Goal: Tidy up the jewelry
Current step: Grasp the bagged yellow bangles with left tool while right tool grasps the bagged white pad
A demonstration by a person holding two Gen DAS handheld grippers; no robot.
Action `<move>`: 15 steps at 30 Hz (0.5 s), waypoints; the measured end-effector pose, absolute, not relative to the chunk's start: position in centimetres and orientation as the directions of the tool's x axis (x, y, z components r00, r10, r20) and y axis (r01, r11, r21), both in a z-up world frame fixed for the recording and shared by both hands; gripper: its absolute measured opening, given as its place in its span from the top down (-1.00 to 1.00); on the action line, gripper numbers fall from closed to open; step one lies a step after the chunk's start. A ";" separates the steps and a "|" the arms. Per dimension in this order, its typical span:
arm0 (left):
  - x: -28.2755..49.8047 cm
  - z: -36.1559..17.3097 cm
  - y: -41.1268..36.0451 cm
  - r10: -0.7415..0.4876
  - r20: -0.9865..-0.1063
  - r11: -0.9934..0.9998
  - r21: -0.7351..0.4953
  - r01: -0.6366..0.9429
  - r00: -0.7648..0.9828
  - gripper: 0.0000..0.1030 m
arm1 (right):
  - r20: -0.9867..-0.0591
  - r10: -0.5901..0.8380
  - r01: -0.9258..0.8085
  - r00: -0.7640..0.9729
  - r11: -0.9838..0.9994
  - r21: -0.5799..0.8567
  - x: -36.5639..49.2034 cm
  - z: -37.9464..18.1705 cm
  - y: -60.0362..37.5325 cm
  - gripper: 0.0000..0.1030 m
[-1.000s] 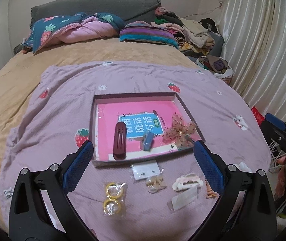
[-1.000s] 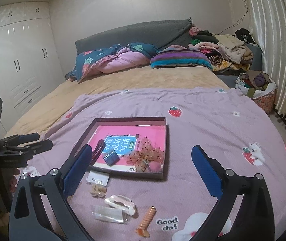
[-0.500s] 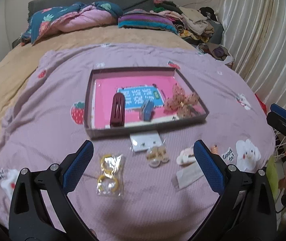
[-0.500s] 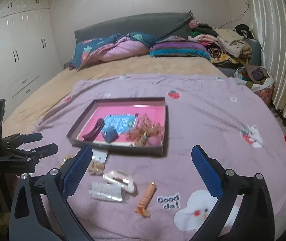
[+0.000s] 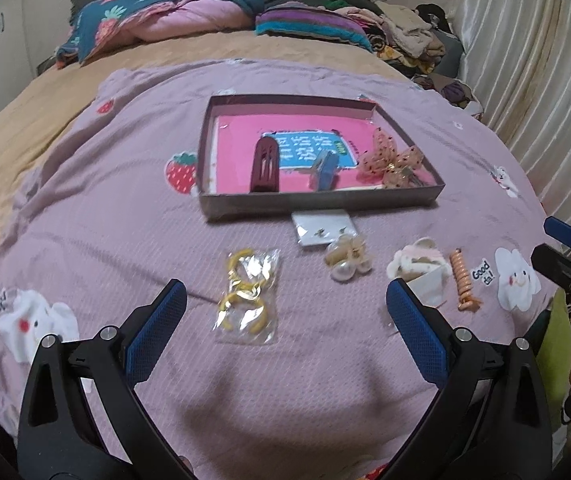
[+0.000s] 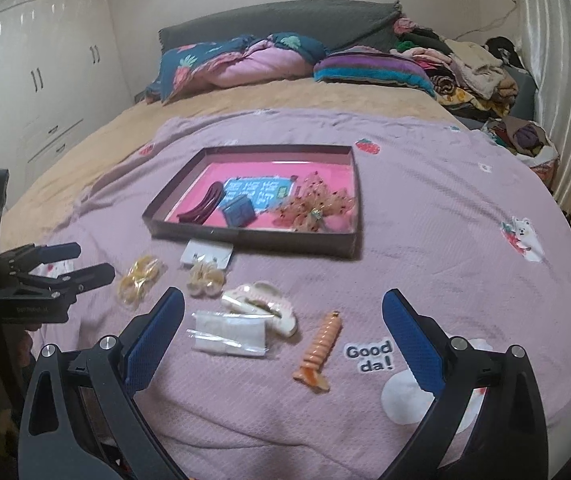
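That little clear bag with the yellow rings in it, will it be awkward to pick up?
Probably. The clear bag of yellow rings looks thin and crinkled, so it should flop and slip between the fingers. The hoops inside seem loose and may slide. It lies flat on the soft purple blanket, leaving little edge to pinch.

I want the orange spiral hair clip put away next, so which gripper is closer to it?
Right. The orange spiral hair clip lies just ahead of the open right gripper, between its fingers. The left gripper hovers further left, in front of the bagged yellow rings.
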State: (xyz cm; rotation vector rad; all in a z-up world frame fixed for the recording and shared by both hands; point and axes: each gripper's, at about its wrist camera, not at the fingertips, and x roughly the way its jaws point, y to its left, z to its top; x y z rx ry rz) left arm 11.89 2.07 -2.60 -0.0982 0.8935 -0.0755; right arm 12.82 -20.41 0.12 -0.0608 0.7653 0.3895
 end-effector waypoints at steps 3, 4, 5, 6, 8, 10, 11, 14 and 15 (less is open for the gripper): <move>11.4 -3.2 2.8 -0.090 -0.782 0.994 -0.108 0.007 0.616 -0.81 | -0.697 0.331 -0.386 0.636 0.919 0.084 12.6 -0.7 -19.5 -0.92; 11.3 -3.4 3.0 -0.088 -0.784 0.994 -0.111 0.001 0.614 -0.81 | -0.701 0.334 -0.390 0.630 0.917 0.086 12.5 -1.0 -19.3 -0.92; 11.2 -3.5 3.3 -0.086 -0.785 0.994 -0.113 -0.004 0.613 -0.81 | -0.705 0.339 -0.396 0.623 0.914 0.089 12.4 -1.3 -19.0 -0.92; 11.1 -3.6 3.4 -0.084 -0.786 0.994 -0.113 -0.008 0.612 -0.81 | -0.707 0.341 -0.401 0.619 0.912 0.089 12.3 -1.5 -18.8 -0.92; 10.9 -3.8 3.7 -0.079 -0.787 0.994 -0.109 -0.012 0.611 -0.81 | -0.716 0.344 -0.410 0.608 0.908 0.088 12.2 -2.2 -18.4 -0.92; 10.8 -4.2 4.0 -0.078 -0.791 0.994 -0.111 -0.017 0.607 -0.81 | -0.723 0.345 -0.417 0.598 0.905 0.087 12.1 -2.7 -18.1 -0.92; 10.8 -4.3 4.1 -0.080 -0.793 0.993 -0.114 -0.018 0.604 -0.81 | -0.729 0.345 -0.419 0.592 0.904 0.087 12.1 -3.0 -17.8 -0.92; 10.8 -4.8 4.3 -0.087 -0.795 0.992 -0.123 -0.019 0.600 -0.81 | -0.737 0.347 -0.428 0.580 0.900 0.087 12.0 -3.6 -17.5 -0.92; 10.9 -5.1 4.3 -0.089 -0.797 0.992 -0.124 -0.017 0.597 -0.81 | -0.742 0.345 -0.430 0.575 0.899 0.085 12.0 -3.9 -17.3 -0.92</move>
